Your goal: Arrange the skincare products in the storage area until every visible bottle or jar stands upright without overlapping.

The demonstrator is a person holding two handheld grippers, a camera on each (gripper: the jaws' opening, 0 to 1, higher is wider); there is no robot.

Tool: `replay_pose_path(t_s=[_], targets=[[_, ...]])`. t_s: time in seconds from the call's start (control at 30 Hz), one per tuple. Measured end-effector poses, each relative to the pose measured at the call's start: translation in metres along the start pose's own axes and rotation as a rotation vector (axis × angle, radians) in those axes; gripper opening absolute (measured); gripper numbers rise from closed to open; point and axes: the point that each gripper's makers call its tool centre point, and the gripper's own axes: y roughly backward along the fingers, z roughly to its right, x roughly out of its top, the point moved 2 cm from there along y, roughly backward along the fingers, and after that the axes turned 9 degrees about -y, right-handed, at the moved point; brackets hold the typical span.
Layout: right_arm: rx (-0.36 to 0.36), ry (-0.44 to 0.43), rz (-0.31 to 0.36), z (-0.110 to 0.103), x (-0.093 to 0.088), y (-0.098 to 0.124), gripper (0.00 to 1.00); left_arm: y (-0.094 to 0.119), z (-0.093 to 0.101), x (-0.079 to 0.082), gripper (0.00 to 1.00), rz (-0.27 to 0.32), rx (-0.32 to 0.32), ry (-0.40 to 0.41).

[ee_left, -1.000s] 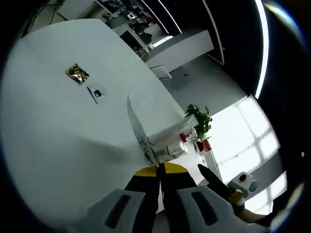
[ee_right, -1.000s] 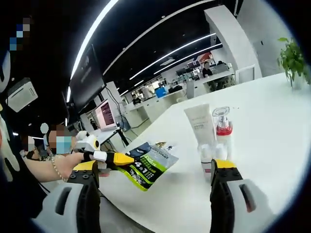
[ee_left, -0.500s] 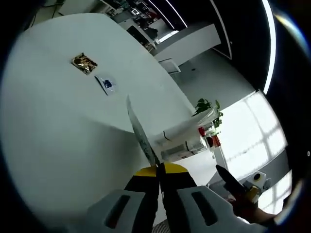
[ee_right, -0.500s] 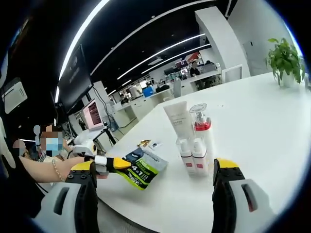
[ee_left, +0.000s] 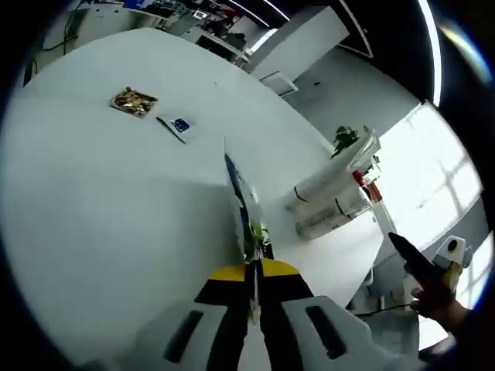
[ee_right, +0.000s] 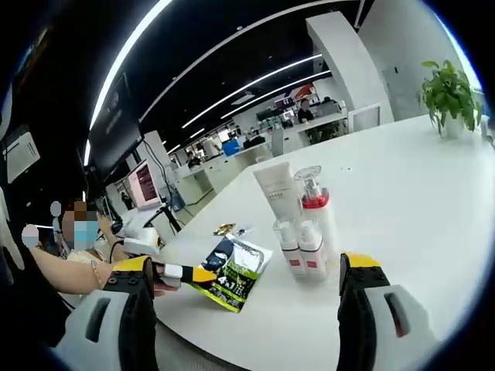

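Observation:
My left gripper (ee_left: 253,270) is shut on a green and black sachet (ee_left: 244,207), seen edge-on above the white table (ee_left: 93,201). The right gripper view has that sachet (ee_right: 232,272) flat-on, just over the table's near edge, with the left gripper (ee_right: 186,273) gripping its corner. To its right a white tube (ee_right: 276,191), a pump bottle with a red collar (ee_right: 313,210) and two small bottles (ee_right: 298,249) stand upright, close together. My right gripper (ee_right: 247,270) is open and holds nothing, short of the bottles.
A gold packet (ee_left: 134,101) and a small blue and white sachet (ee_left: 178,125) lie farther out on the table. A potted plant (ee_right: 447,93) stands at the far edge. A person (ee_right: 54,263) sits at the left. The right gripper (ee_left: 421,267) comes in beyond the table's edge.
Both views have shifted with the hands. The left gripper keeps its hold on the sachet, which now hangs a little closer to the standing bottles. The bottles have not moved.

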Motion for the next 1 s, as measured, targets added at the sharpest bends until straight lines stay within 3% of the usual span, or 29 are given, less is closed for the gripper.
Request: replay_pose_path(t_s=[0.2, 0.57, 0.63, 0.73, 0.87, 1.0], targets=[[-0.001, -0.006, 0.003, 0.002, 0.001, 0.000, 1.00, -0.001, -0.001, -0.006, 0.10, -0.059, 0.056, -0.227], [-0.001, -0.012, -0.009, 0.005, 0.000, -0.003, 1.00, 0.001, -0.008, -0.003, 0.28, -0.145, 0.141, -0.598], [-0.001, -0.011, -0.010, 0.007, 0.001, -0.004, 1.00, 0.000, -0.007, 0.002, 0.31, -0.137, 0.136, -0.677], [-0.001, -0.013, -0.011, 0.007, 0.000, -0.003, 1.00, -0.006, -0.005, 0.010, 0.34, -0.123, 0.123, -0.721], [-0.002, -0.017, -0.016, 0.006, -0.001, -0.002, 1.00, -0.018, 0.004, 0.019, 0.43, -0.088, 0.053, -0.784], [-0.003, -0.017, -0.024, 0.008, -0.002, -0.004, 1.00, -0.024, 0.003, 0.018, 0.50, -0.107, 0.029, -0.846]])
